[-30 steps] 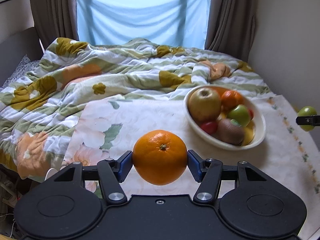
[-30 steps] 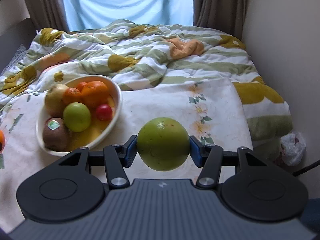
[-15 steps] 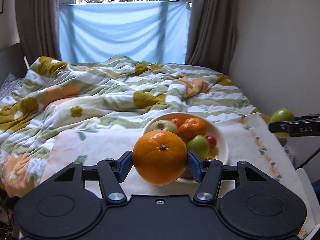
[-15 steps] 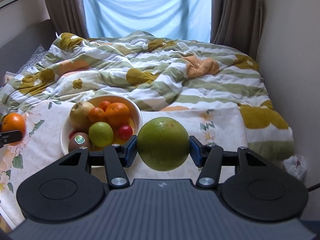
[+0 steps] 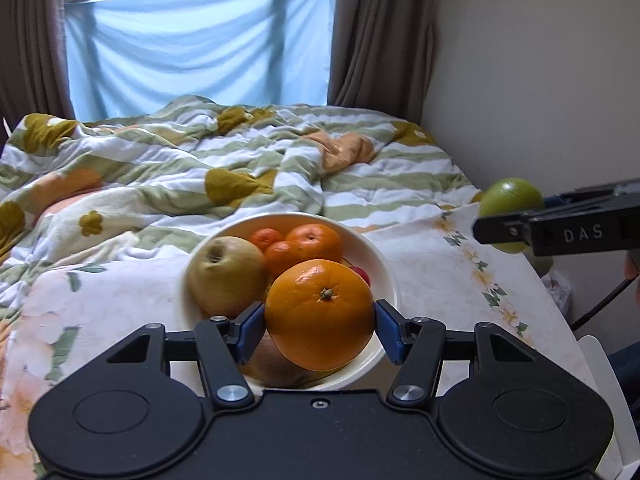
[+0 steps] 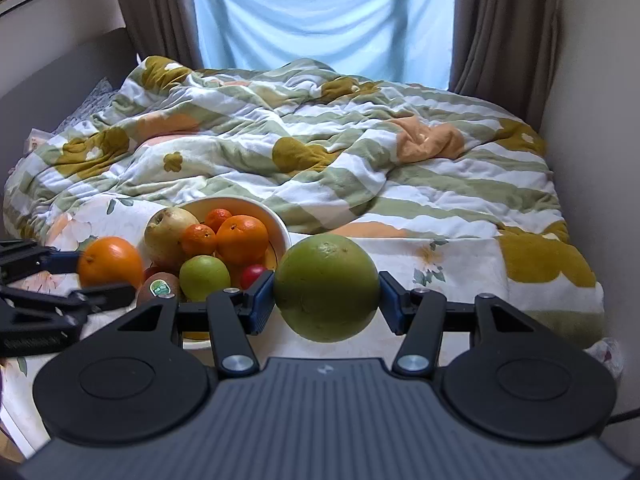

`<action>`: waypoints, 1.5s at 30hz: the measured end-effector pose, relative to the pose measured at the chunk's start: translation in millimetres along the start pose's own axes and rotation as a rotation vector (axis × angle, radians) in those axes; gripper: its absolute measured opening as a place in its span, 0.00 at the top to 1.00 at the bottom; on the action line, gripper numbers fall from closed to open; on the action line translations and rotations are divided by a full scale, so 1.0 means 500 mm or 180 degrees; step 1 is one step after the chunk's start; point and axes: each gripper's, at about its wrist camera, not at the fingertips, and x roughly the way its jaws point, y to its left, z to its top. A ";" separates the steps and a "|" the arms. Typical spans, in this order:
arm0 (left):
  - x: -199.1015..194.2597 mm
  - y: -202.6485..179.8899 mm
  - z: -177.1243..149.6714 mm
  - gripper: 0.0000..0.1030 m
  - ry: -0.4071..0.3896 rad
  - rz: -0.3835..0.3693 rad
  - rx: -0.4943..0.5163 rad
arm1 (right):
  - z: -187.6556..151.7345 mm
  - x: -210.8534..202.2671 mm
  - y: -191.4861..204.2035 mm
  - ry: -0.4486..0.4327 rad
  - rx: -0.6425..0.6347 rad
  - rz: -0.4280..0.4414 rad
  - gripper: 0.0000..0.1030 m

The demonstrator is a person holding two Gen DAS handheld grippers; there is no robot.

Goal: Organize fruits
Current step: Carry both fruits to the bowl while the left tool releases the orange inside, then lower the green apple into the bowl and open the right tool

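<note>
My left gripper (image 5: 319, 326) is shut on a large orange (image 5: 319, 314), held just above the near side of the white bowl (image 5: 384, 276). The bowl holds a yellow-green apple (image 5: 226, 276), several small oranges (image 5: 314, 242) and other fruit. My right gripper (image 6: 326, 300) is shut on a big green citrus fruit (image 6: 326, 286), to the right of the bowl (image 6: 280, 228) and off the floral cloth. In the right wrist view the left gripper (image 6: 86, 280) with its orange (image 6: 110, 262) shows at the bowl's left. In the left wrist view the green fruit (image 5: 510, 200) shows at the right edge.
The bowl stands on a floral cloth (image 5: 440, 264) over a table at the foot of a bed with a rumpled striped duvet (image 6: 320, 152). A wall (image 5: 540, 80) runs close on the right. In the bowl also lie a kiwi (image 6: 160, 286), a green apple (image 6: 204, 278) and a small red fruit (image 6: 252, 274).
My left gripper has carried the orange rightward, from the open cloth to over the bowl's near side. My right gripper has risen slightly with the green fruit, and the bowl now sits closer to it.
</note>
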 end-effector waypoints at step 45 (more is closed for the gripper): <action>-0.037 0.024 -0.005 0.03 -0.0074 0.0536 -0.0294 | 0.055 0.152 0.044 0.0182 -0.0265 0.0682 0.32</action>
